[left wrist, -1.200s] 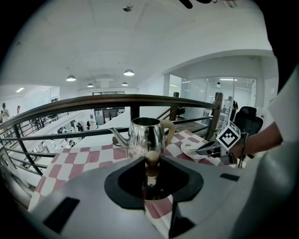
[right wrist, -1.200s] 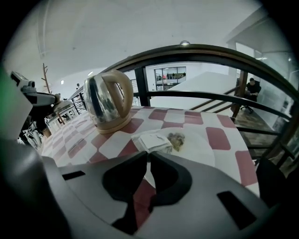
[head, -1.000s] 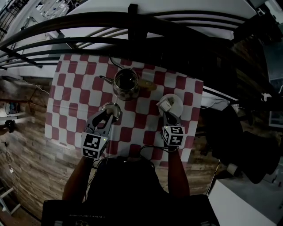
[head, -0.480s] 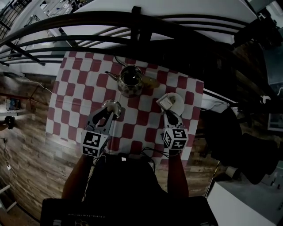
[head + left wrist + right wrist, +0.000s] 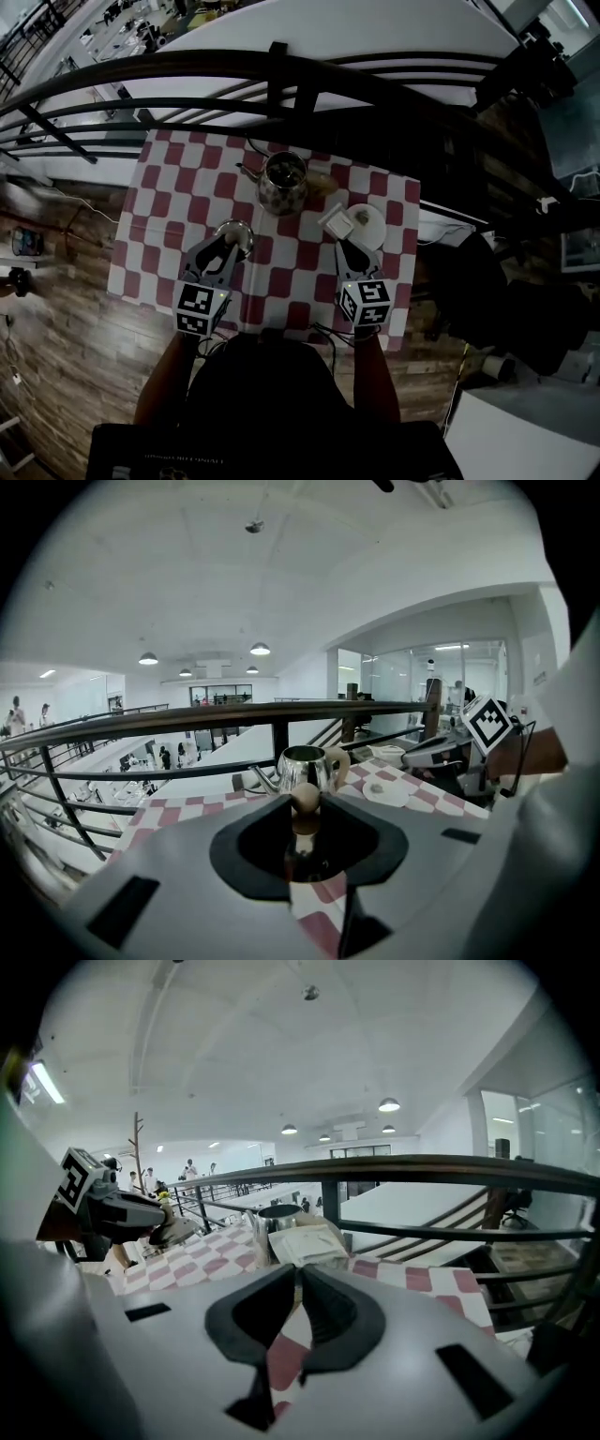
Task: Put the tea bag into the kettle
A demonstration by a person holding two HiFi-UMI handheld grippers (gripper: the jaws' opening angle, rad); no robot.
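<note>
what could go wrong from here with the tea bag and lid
The right gripper pinches the tea bag only at its near edge, so it may slip or swing and miss the kettle. The left gripper holds the lid by its knob; a tilt might drop it.

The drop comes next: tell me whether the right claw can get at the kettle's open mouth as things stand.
Probably yes. The kettle stands open, its lid held aside by the left claw. The right claw, gripping the tea bag, has only bare tablecloth between it and the kettle.
</note>
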